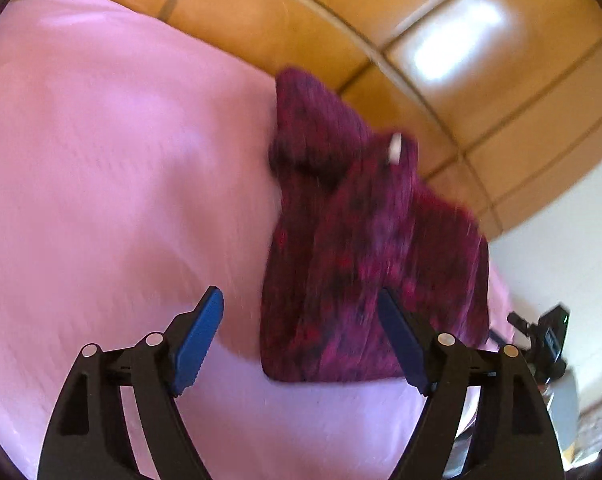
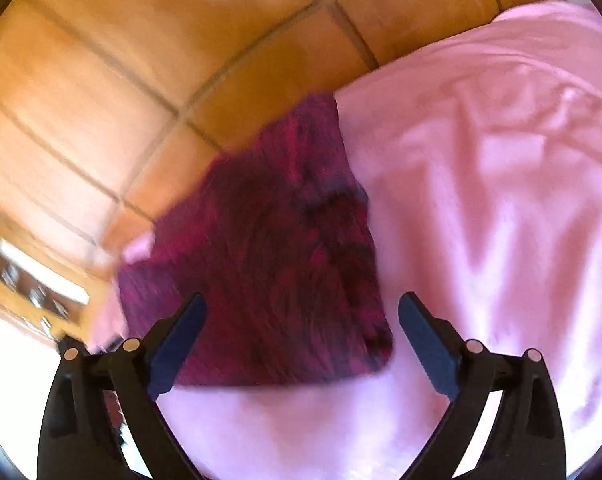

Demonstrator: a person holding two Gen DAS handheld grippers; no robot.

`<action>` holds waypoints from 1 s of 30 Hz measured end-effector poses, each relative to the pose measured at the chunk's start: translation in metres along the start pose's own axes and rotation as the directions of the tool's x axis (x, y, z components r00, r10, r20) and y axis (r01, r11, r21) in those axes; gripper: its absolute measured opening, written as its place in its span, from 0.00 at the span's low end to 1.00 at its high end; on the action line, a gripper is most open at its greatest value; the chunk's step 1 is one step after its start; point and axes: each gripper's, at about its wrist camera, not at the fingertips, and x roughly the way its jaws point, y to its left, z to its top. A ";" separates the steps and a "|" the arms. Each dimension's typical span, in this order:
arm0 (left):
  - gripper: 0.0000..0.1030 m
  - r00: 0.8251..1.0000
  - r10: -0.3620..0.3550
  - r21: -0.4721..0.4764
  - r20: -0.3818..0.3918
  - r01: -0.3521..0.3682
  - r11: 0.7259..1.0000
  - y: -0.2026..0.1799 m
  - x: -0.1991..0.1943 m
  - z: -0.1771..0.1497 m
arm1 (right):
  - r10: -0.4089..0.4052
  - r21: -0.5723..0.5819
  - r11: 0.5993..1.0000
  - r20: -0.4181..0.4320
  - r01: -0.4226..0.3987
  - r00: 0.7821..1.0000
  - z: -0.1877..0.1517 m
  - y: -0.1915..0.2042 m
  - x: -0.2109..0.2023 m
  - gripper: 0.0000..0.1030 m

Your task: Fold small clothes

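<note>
A dark red and purple knitted garment (image 1: 365, 248) lies folded on a pink sheet (image 1: 101, 168) that covers the bed, close to the bed's far edge, where the brown tiled floor (image 1: 441, 20) shows past it. One end of it reaches right to that edge. A small white tag (image 1: 395, 148) sticks up near its top fold. The left gripper (image 1: 301, 328) hangs over the near end of the garment with its blue fingers (image 1: 199, 336) spread apart and nothing between them. The right gripper (image 2: 301, 336) hangs over the near end too, and its fingers (image 2: 177, 344) are also wide apart and hold nothing. Both pictures are blurry. The garment looks like a neat flat bundle lying by itself, so the fold seems done, and the fingers are probably apart because the cloth is meant to stay where it lies.
</note>
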 end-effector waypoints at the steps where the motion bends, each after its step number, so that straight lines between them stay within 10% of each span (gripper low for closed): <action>1: 0.76 1.000 -0.006 0.010 -0.015 0.006 1.000 -0.001 0.002 -0.005 | -0.033 -0.048 0.998 -0.019 0.032 0.999 -0.006 0.003 0.005 0.85; 11: 0.23 0.998 0.042 0.066 -0.056 -0.038 0.997 -0.015 0.000 -0.015 | -0.199 -0.158 0.968 -0.015 0.195 0.980 -0.016 0.020 0.020 0.20; 30: 0.17 0.995 -0.041 -0.070 -0.095 0.035 0.997 -0.016 -0.078 -0.094 | -0.035 -0.037 0.999 -0.129 0.030 0.991 -0.080 0.016 -0.062 0.12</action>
